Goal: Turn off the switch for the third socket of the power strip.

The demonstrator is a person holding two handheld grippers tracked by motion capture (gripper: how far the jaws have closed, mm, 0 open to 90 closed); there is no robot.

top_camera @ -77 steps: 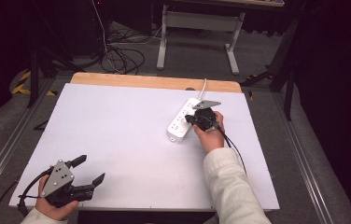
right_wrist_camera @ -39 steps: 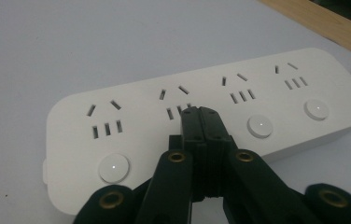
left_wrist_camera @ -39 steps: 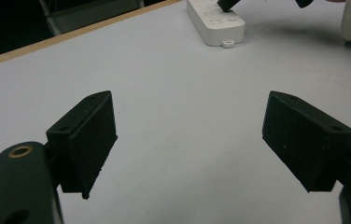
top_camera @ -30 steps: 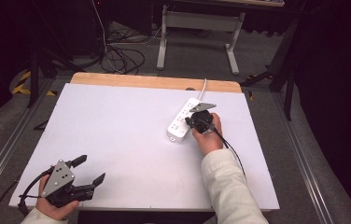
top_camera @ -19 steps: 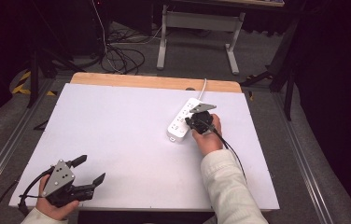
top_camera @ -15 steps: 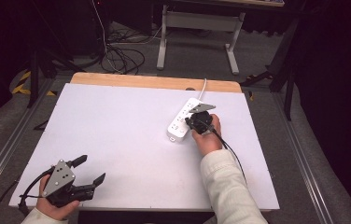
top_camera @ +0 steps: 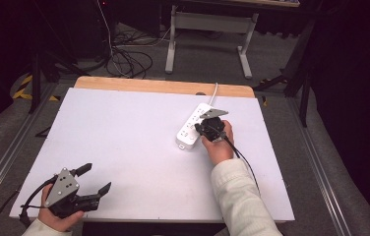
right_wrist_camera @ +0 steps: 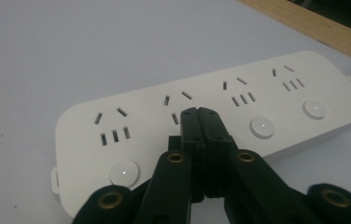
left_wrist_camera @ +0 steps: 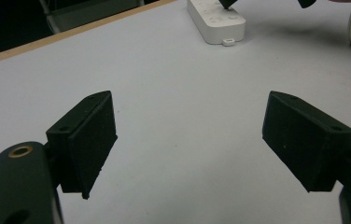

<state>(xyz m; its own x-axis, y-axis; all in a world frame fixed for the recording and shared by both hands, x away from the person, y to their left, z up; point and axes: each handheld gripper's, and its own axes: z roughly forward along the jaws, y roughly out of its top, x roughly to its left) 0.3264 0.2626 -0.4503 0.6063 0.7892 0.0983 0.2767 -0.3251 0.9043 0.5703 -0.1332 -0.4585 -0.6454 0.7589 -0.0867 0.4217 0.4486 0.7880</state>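
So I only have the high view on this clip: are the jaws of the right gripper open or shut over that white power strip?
Observer: Shut. In the right gripper view the right gripper has both black jaws pressed together, nothing between them.
Operator: Where on the strip are they?
Observer: Above the white plastic power strip, covering the spot of its second round button; the other three buttons are clear, like the nearest round white button.
Operator: And the left one?
Observer: The left gripper has its jaws wide apart over the bare white table top, holding nothing.
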